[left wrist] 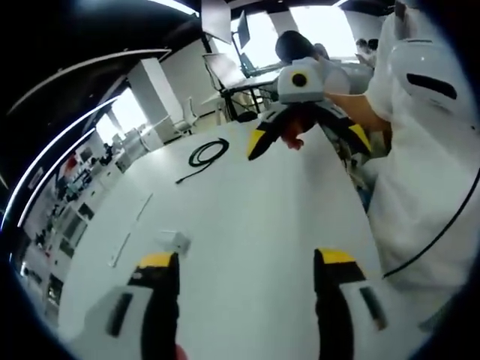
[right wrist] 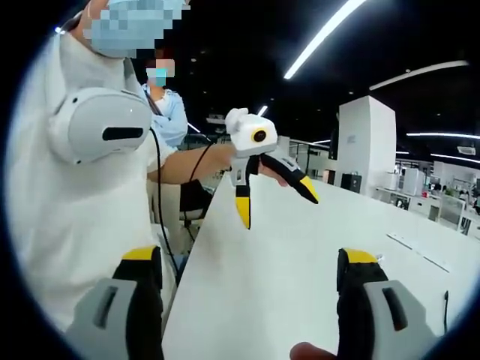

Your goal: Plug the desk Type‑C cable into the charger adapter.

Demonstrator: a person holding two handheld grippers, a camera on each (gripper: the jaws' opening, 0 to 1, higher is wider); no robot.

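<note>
A black Type-C cable (left wrist: 208,154) lies coiled on the far part of the white table (left wrist: 247,202), one end trailing toward me. A small white charger adapter (left wrist: 176,241) sits on the table just beyond the tip of my left gripper's left jaw. My left gripper (left wrist: 247,259) is open above the table with nothing between its jaws; it is also in the right gripper view (right wrist: 276,207), held in the air with jaws spread. My right gripper (right wrist: 251,259) is open and empty too, and hovers past the cable (left wrist: 308,142). A short black cable piece (right wrist: 445,300) shows at the right edge.
A person in white (left wrist: 420,172) stands along the table's right edge with a white device (right wrist: 101,124) on the chest. Thin white strips (left wrist: 120,249) lie on the table's left side. Another person (right wrist: 166,105) and chairs are behind; desks and monitors lie beyond the table's far end.
</note>
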